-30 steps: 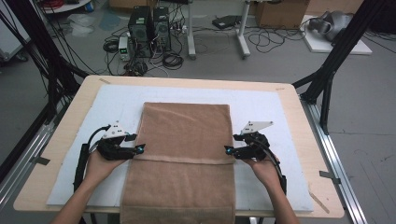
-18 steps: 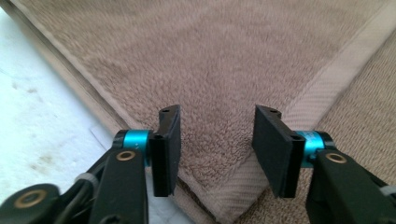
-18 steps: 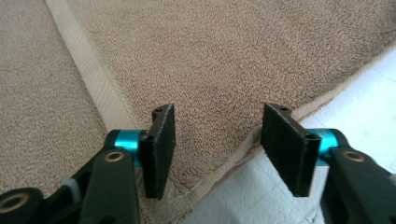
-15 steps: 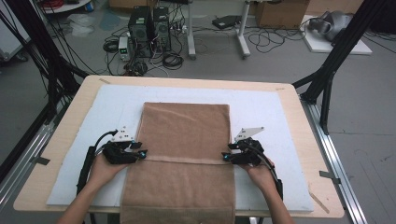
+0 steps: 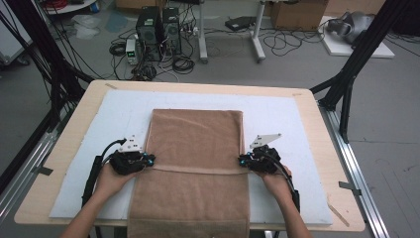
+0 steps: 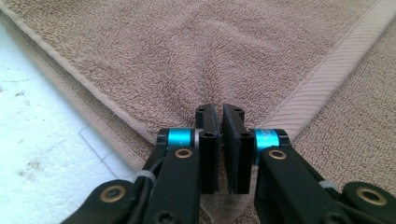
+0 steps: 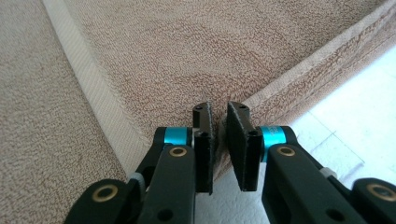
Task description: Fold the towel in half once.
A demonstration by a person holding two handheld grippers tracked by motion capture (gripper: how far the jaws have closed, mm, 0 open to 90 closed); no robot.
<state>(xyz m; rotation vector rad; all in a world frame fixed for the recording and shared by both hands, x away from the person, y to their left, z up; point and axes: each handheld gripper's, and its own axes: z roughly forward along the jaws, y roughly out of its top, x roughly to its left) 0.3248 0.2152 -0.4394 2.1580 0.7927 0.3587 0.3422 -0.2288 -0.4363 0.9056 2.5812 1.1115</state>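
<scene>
Both hand-held grippers have just closed on towel corners.

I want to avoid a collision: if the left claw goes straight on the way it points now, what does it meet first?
Probably only more brown towel: the left claw, shut on the folded layer's corner, points across the pile. Beyond lies the woven hem band; depth is unclear.

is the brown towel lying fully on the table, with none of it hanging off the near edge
No, in the high view the brown towel runs past the near edge of the table and hangs over it between the person's forearms.
</scene>
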